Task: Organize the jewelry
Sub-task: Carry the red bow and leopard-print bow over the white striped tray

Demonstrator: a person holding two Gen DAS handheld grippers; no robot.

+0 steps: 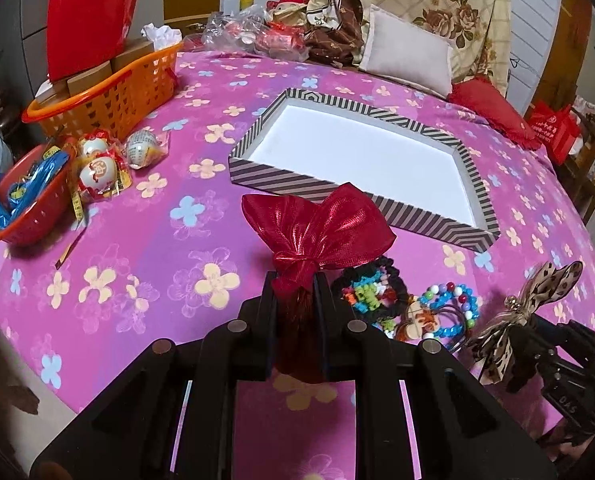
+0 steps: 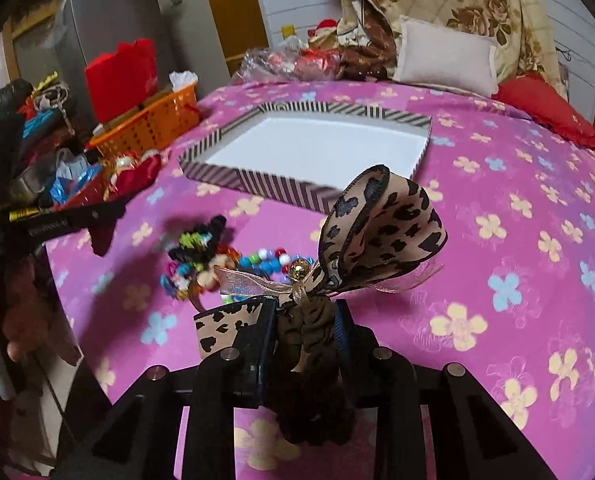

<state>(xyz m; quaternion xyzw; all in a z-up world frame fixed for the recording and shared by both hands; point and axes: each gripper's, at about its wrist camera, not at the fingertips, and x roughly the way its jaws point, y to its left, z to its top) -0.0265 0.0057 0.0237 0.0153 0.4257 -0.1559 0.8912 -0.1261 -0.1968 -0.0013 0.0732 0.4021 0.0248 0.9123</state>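
Your left fingers [image 1: 295, 292] clamp the red pouch [image 1: 317, 224]; right fingers [image 2: 307, 320] pinch the leopard bow scrunchie [image 2: 377, 224]. Beaded bracelets [image 1: 437, 312] lie between you and the striped tray [image 1: 437, 216].

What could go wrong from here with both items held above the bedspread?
The leopard-print ribbon bow scrunchie is pinched only by its brown band in the right hand-held gripper, so it might slip. The red organza pouch blocks the left view of the striped shallow box, risking a misplaced drop.
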